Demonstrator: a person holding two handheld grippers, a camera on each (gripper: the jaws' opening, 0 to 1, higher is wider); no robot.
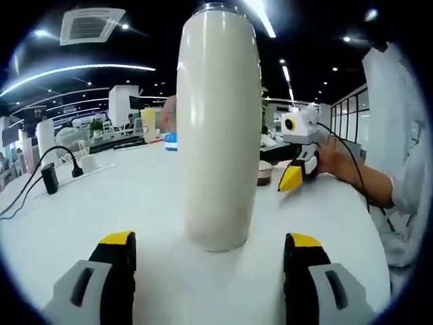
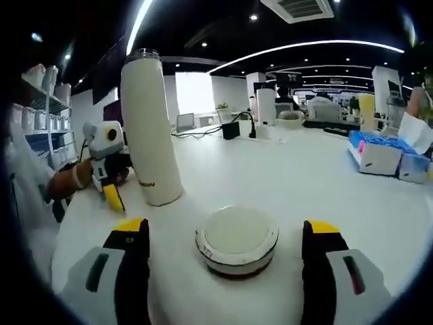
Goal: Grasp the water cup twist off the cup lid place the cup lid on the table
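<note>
Your left gripper view: water cup (image 1: 218, 128) stands upright on the table (image 1: 101, 217), at 12 o'clock just beyond your parted jaws. Your right gripper (image 1: 298, 172) sits at 2 o'clock, behind the cup. A cabled plug block (image 1: 50, 179) lies at 10 o'clock, well apart.

Your right gripper view: cup lid (image 2: 237, 240) rests on the table between your jaws at 12 o'clock. The cup stands behind it at 11 o'clock; your left gripper (image 2: 108, 183) at 10 o'clock. Boxes (image 2: 382, 157), possibly tissue packs, lie at 2 o'clock.
</note>
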